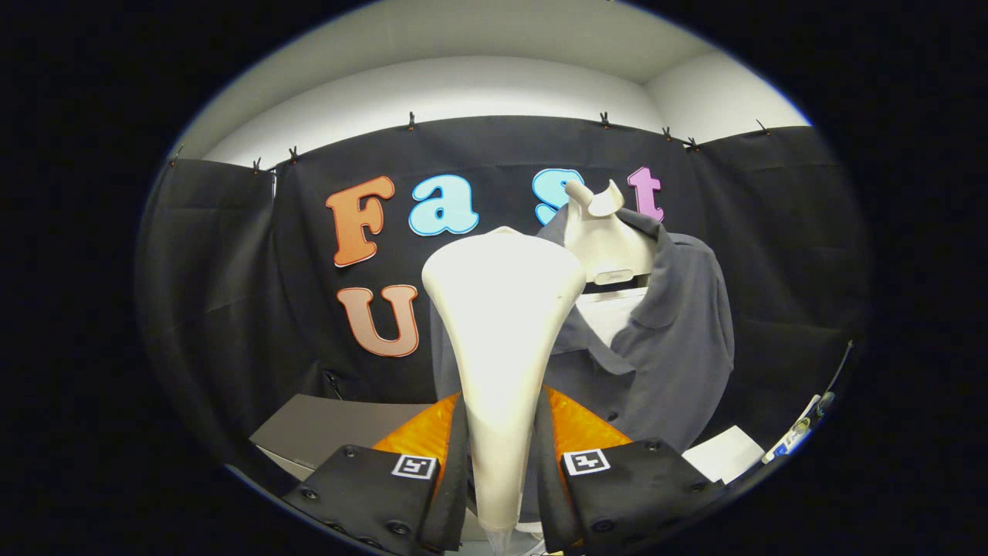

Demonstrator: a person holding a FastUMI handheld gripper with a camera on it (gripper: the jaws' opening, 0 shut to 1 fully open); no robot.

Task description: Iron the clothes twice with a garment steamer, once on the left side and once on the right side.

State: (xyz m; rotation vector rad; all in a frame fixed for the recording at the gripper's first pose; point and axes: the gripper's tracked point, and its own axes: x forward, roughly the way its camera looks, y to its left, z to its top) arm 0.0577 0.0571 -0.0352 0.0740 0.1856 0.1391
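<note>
The grey shirt hangs on a pale hanger form in front of the black booth wall, beyond the fingers and a little to their right. It hangs upright and open at the collar, so that a steam head can pass down each front side. Nearer stands the white garment steamer, its wide head up and its narrow handle down. The gripper is closed on this handle — both fingers press it from the two sides, which keeps the head straight and pointing toward the shirt. The head seems apart from the cloth, so I judge that no pass is under way yet. Low at the left lies a grey box, and at the right a white sheet.
</note>
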